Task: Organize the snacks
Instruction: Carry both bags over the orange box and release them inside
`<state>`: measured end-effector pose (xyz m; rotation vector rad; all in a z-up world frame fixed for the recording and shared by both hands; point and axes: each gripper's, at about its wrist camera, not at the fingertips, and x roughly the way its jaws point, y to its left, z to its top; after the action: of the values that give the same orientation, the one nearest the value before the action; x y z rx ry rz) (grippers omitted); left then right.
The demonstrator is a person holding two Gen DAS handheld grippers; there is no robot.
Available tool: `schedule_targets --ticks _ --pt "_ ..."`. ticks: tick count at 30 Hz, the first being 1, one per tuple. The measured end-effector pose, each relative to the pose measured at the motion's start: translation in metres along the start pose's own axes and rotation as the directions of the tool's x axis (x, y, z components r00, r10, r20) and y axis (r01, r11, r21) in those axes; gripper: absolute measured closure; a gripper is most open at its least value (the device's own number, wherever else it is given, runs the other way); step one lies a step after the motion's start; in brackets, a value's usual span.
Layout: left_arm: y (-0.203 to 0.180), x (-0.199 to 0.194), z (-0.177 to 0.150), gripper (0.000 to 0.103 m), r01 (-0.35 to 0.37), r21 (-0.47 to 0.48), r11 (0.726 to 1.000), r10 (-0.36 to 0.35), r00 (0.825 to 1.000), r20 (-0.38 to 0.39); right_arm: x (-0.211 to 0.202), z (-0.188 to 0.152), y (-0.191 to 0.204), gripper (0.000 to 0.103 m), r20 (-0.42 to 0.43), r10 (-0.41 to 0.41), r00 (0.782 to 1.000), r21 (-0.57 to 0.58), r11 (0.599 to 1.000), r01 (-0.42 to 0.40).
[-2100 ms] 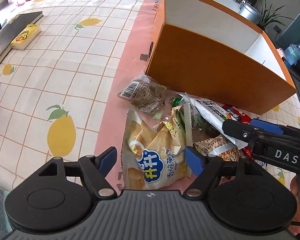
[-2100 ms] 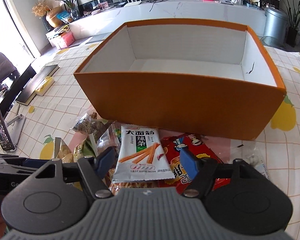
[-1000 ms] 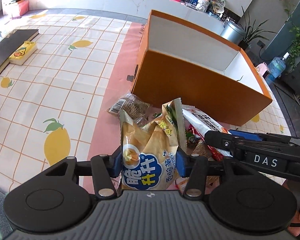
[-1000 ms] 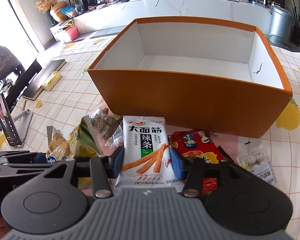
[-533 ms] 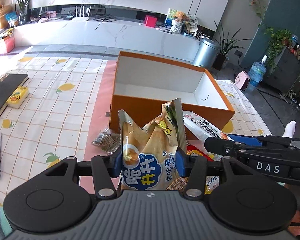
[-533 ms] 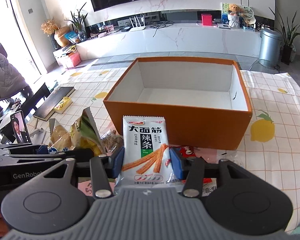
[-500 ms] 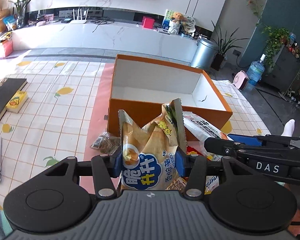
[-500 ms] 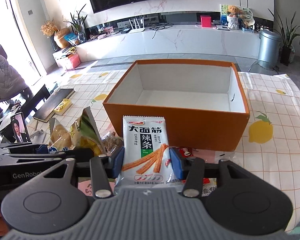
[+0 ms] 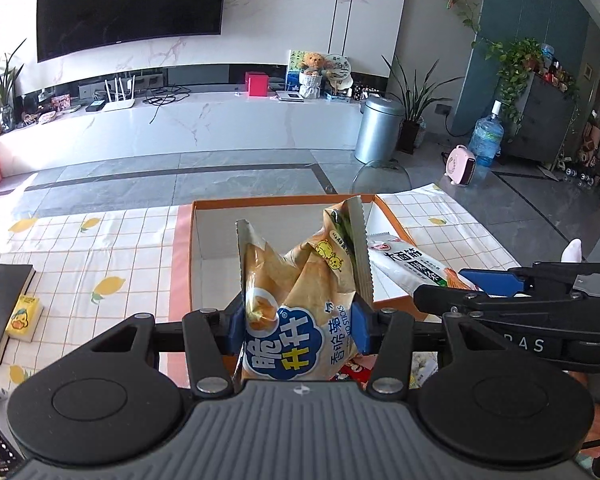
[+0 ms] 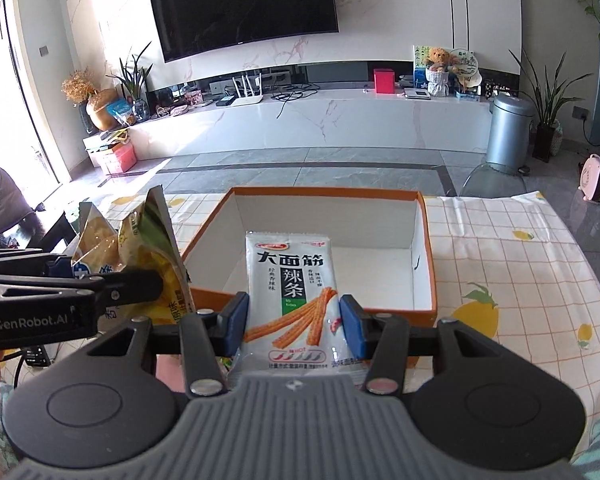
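Left wrist view shows a yellow foil bag of potato sticks with a blue cloud logo (image 9: 300, 304) standing upright between the blue pads of the left gripper (image 9: 298, 330), which is clamped on the bag's lower half. The bag is lifted clear of the table, and its serrated top edges rise in front of the open orange cardboard box with white inside walls (image 9: 220, 236) that lies just beyond.

To the right, the right gripper (image 10: 294, 326) is closed on a white flat packet of spicy strips printed with black characters and orange sticks (image 10: 294, 300). That packet is also held upright and off the table, near the box's near wall, with the box's bare white floor visible behind it.

Below the two grippers, parts of a few more snack packets show on the table, mostly hidden. The box sits on a white tablecloth with an orange grid and lemon prints (image 10: 520, 272). At the far left of the table lie a dark book (image 9: 0, 300) and a small yellow carton (image 9: 22, 316) touching it.
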<state>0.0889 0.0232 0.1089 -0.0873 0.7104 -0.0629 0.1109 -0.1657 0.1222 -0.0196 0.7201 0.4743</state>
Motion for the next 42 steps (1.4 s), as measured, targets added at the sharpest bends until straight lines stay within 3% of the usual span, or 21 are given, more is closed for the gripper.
schedule_targets --ticks 7,17,21,30,42 --pt "0.002 0.048 0.026 0.046 -0.014 0.059 0.998 0.018 0.997 -0.075 0.056 0.028 -0.007 0.056 -0.03 -0.068 0.997 -0.049 0.997 0.066" --pt "0.006 0.119 0.037 0.046 -0.016 0.171 0.985 0.054 0.975 -0.216 0.152 0.048 -0.03 0.056 -0.171 -0.122 0.978 -0.09 0.99 0.108" --pt "0.014 0.145 0.038 0.046 -0.004 0.18 0.984 0.056 0.957 -0.285 0.182 0.049 -0.035 0.056 -0.232 -0.099 0.968 -0.085 0.993 0.082" --pt "0.013 0.185 0.025 0.046 0.057 0.318 0.946 0.087 0.903 -0.421 0.234 0.04 -0.038 0.055 -0.372 -0.068 0.926 -0.066 0.997 0.047" --pt "0.012 0.208 0.014 0.043 0.076 0.449 0.89 0.176 0.851 -0.495 0.271 0.038 -0.033 0.054 -0.512 -0.028 0.859 -0.065 0.998 -0.007"
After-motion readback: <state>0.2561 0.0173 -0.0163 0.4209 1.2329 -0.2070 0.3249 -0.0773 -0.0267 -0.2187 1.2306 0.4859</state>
